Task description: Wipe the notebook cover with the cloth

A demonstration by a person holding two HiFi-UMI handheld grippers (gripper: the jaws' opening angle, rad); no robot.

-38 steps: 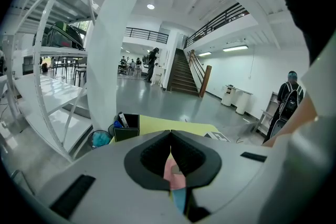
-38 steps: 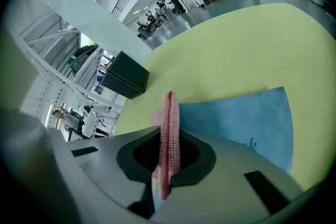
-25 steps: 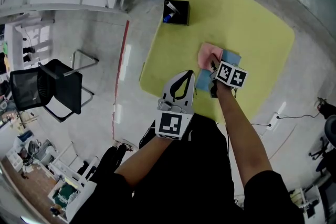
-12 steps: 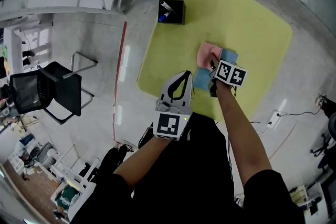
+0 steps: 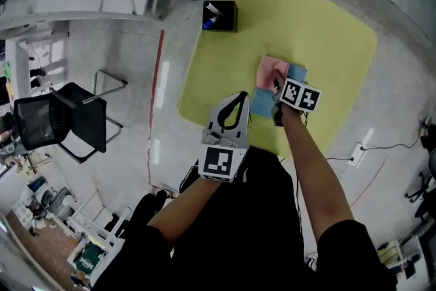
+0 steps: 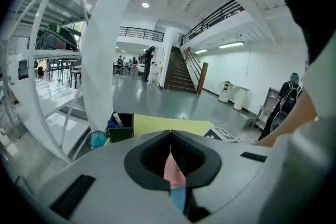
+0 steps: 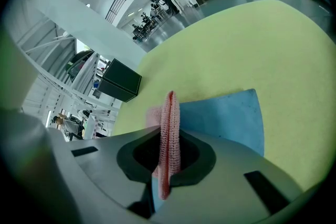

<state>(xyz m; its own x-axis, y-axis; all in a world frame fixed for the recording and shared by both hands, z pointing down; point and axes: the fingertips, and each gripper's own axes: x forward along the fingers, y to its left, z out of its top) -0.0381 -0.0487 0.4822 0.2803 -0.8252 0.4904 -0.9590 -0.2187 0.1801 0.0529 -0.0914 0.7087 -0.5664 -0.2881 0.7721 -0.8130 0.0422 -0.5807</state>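
Notebook [image 5: 262, 103] with a smooth, flat, blue rectangular cover lies near the middle of the matte yellow-green rounded-square table [image 5: 320, 17]. Right gripper [image 5: 278, 86]: jaws clamped on a pink knitted cloth [image 7: 169, 128] with a ribbed texture, pinched into an upright fold. Its lower end appears to rest on the cover, though contact is not clearly visible. Left gripper [image 6: 170, 132]: grey jaws closed tip to tip, holding nothing, over the table's near edge. A black square box [image 5: 221, 16] stands at the far-left corner.
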